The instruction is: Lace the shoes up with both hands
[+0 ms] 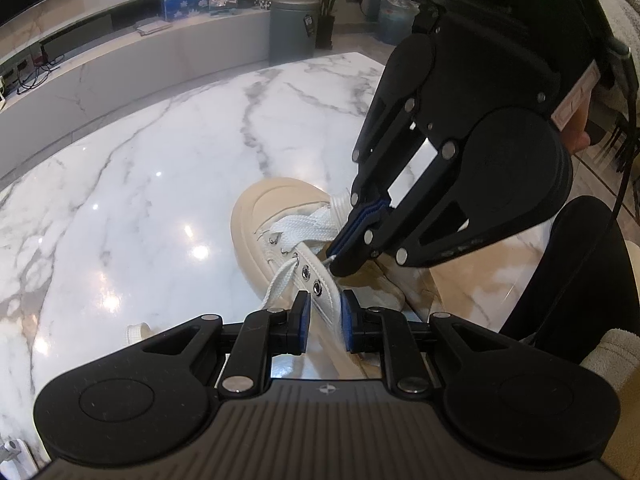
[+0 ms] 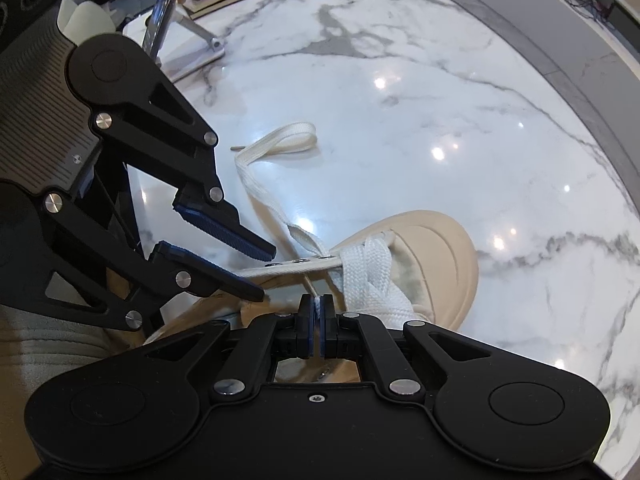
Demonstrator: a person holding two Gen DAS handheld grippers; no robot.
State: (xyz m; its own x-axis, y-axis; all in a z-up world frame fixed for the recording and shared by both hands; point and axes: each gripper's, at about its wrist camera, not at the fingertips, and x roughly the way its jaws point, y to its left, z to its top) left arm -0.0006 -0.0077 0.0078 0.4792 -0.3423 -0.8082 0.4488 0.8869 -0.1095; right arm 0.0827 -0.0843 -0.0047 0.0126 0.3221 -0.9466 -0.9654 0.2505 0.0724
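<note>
The shoe (image 1: 276, 240) sits on the counter (image 1: 160, 160). The left tool (image 1: 325, 322) pinches its eyelet flap (image 1: 320, 292). The right tool (image 2: 317, 330), just beyond it, is closed on the lace tip (image 2: 318, 306).

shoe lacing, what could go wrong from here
1. The right gripper pinches only the thin tip of the lace, so it may slip out on the way to an eyelet.
2. The left gripper holds just the eyelet strip; a hard pull could tilt or drag the shoe.
3. The loose lace end trailing on the table could snag.
</note>
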